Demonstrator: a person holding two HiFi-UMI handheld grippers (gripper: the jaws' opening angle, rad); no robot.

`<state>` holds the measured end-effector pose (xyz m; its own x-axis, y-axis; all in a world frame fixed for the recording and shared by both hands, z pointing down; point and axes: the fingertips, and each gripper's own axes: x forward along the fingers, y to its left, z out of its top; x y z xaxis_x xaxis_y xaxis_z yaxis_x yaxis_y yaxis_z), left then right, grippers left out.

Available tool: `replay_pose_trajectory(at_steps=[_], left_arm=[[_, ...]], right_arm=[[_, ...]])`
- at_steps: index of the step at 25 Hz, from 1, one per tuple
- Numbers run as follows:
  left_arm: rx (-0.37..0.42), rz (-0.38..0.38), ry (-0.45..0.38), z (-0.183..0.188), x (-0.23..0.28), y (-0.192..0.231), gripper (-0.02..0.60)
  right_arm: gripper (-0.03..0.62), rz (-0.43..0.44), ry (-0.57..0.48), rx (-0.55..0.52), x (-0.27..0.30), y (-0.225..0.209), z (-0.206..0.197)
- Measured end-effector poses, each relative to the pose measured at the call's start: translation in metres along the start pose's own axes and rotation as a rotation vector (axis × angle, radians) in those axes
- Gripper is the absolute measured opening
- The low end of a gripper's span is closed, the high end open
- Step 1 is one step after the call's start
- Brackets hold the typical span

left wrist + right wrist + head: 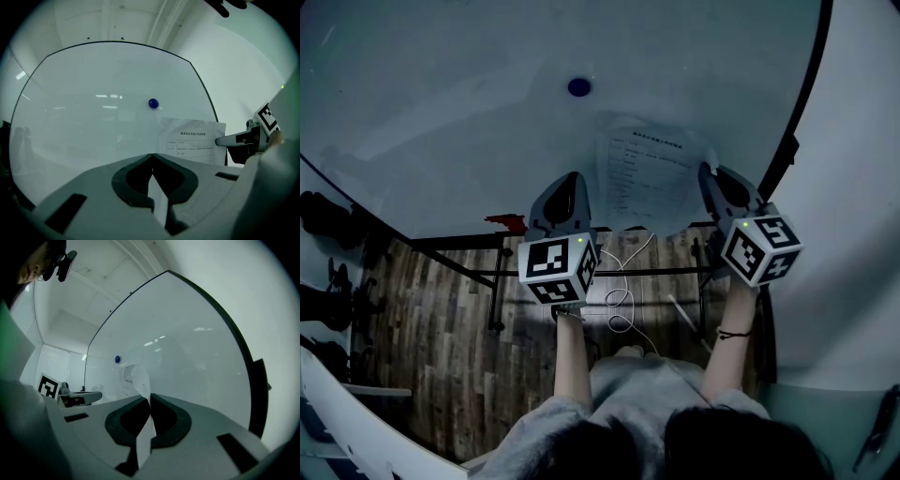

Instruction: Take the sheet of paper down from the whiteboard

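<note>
1. The person's forearms [572,361] are raised towards the board, and a gripper is carried in each hand.
2. The left gripper [152,155] is held level. Its jaws are closed, and a white strip of the sheet's left edge is pinched between them.
3. The right gripper [150,395] is held level. Its jaws are closed, and the sheet's right edge is clamped between them.
4. The sheet of paper [642,173], printed with lines of text, is found at the whiteboard's lower edge, towards its right edge. It is spanned between the two grippers and is bowed along its right side.
5. A blue magnet [578,87] is set on the board just beside the sheet's upper left corner, clear of the paper.
6. The whiteboard [459,103] is bordered by a black frame.
</note>
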<state>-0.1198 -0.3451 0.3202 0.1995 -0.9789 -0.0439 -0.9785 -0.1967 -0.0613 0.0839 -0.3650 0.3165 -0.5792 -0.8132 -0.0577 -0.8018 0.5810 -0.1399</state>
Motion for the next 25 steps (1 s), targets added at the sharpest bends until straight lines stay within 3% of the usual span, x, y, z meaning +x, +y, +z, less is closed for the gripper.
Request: replay_pose_trajectory(at_steps=[12,25], left_arm=[[-0.033,-0.011,0.047,-0.018,-0.014,-0.003,0.006],[-0.035,-0.026,0.031,-0.015,-0.029,-0.011,0.006]], right_arm=[[0.0,0.013,0.036,-0.005,-0.011,0.007,-0.007],[0.0,0.047,0.013,-0.064,-0.026,0.022,0.001]])
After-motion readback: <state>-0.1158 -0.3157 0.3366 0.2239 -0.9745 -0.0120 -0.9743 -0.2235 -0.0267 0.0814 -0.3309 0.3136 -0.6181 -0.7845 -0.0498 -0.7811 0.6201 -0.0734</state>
